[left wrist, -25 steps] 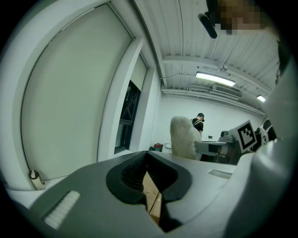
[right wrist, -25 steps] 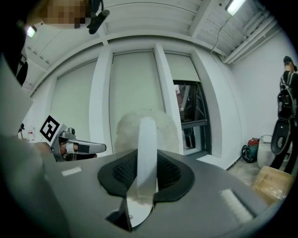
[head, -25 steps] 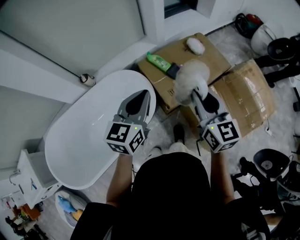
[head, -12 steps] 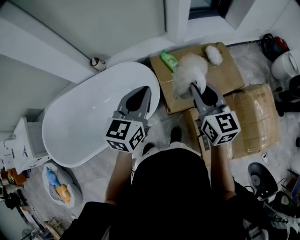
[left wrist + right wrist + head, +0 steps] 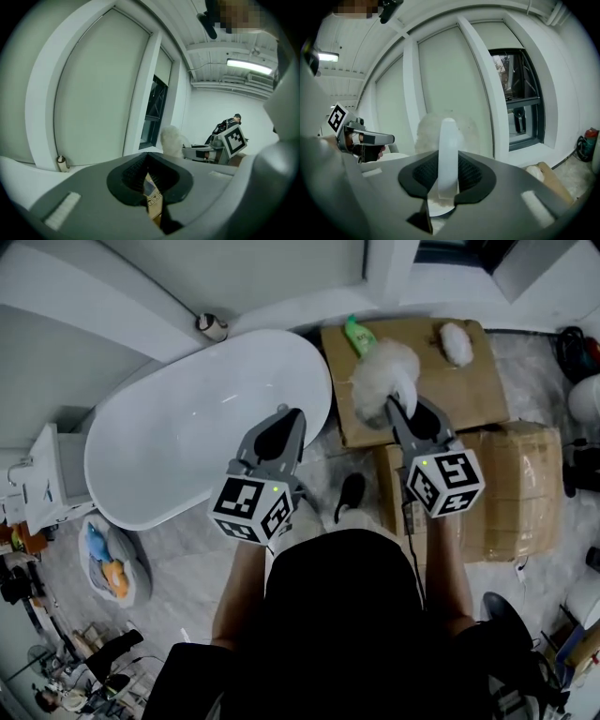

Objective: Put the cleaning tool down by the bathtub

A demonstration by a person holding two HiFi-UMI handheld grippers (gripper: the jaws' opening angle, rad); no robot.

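My right gripper (image 5: pixel 401 416) has its jaws pinched on the white handle of the fluffy duster (image 5: pixel 384 379). The fluffy head pokes out beyond the jaw tips and hovers over the flat cardboard box (image 5: pixel 469 395) just beside the bathtub (image 5: pixel 187 442). My left gripper (image 5: pixel 287 423) hangs over the tub's near rim, jaws pressed together on nothing. The strip of floor (image 5: pixel 323 465) between tub and box looks narrow. I reckon the clean way is to come down slowly, touch the soft head first, lay the handle flat, and only then spread the jaws. Letting go from up here could make it bounce or roll. I'd steer clear of the green bottle (image 5: pixel 359 336) too.
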